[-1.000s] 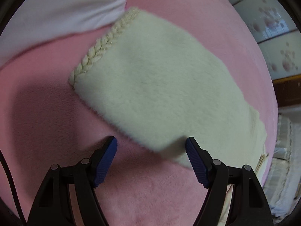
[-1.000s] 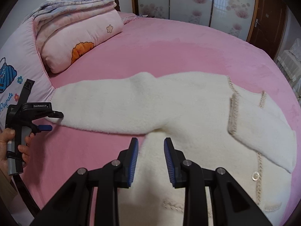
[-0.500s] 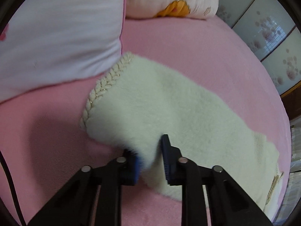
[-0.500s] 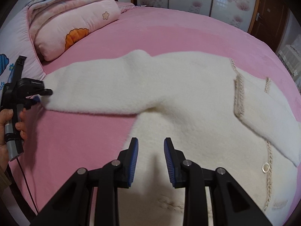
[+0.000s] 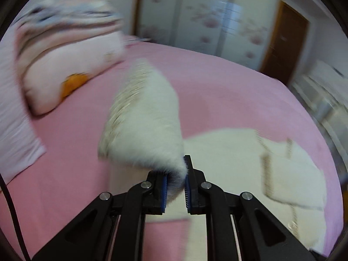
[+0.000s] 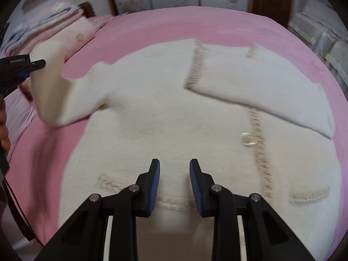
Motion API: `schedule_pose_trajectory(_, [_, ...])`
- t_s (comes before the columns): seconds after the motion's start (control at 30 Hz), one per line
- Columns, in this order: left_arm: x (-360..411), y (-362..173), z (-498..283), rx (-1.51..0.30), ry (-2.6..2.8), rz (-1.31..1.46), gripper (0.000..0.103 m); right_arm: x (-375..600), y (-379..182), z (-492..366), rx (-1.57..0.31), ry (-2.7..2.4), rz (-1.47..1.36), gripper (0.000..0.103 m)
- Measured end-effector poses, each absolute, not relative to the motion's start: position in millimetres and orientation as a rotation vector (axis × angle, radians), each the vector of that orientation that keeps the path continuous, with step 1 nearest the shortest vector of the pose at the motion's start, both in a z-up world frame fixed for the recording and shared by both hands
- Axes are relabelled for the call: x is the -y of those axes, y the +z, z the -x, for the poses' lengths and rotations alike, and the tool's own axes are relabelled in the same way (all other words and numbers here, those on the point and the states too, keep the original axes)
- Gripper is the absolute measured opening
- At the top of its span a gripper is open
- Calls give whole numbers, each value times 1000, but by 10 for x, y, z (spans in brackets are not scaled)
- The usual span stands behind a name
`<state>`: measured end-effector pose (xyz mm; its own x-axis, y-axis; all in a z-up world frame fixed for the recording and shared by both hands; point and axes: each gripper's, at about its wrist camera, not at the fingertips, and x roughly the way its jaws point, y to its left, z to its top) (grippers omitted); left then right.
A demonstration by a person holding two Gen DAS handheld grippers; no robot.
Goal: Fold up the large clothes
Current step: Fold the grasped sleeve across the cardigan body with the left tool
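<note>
Sleeve (image 5: 148,117) now lifted off the bed (image 5: 228,87), pinched at its cuff end in the left gripper (image 5: 175,187), which was wide open a second ago. Right gripper (image 6: 174,187) part open, nothing between its pads, hovering over the cream cardigan (image 6: 165,117) spread on the bed, other sleeve (image 6: 256,87) folded across.

Cardigan (image 6: 174,113) spread on bed (image 6: 217,24), one sleeve (image 6: 261,87) laid across its chest, other sleeve (image 5: 148,126) lifted at the left, clamped in left tongs (image 5: 175,187), bedding (image 6: 65,32) stacked behind, right tongs (image 6: 174,187) over hem.
</note>
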<state>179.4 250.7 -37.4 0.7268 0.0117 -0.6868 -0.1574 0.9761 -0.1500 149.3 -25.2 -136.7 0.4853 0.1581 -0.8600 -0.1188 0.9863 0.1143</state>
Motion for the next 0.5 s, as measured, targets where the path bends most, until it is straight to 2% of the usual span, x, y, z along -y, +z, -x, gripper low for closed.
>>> schedule_pose_trajectory(0.03, [-2387, -390, -1846, -766, 40, 192, 13, 380, -1346, -1490, -1045, 150, -63, 28])
schedule_pose_trajectory(0.1, [-1993, -498, -1874, -813, -76, 195, 36, 591, -1330, -1485, -1039, 116, -89, 28])
schedule_pose_trajectory(0.13, [-1837, -564, -1878, -838, -114, 198, 43, 704, -1326, -1480, -1038, 97, -103, 28])
schedule_pose_trajectory(0.17, [-1703, -623, -1872, -864, -140, 196, 57, 791, -1325, -1471, -1038, 83, -116, 28])
schedule_pose_trajectory(0.2, [-1606, -659, -1907, -887, -158, 192, 63, 902, -1330, -1457, -1040, 70, -135, 28])
schedule_pose_trajectory(0.5, [-1332, -748, -1490, -902, -92, 126, 64, 1188, -1419, -1442, -1064, 89, -202, 28])
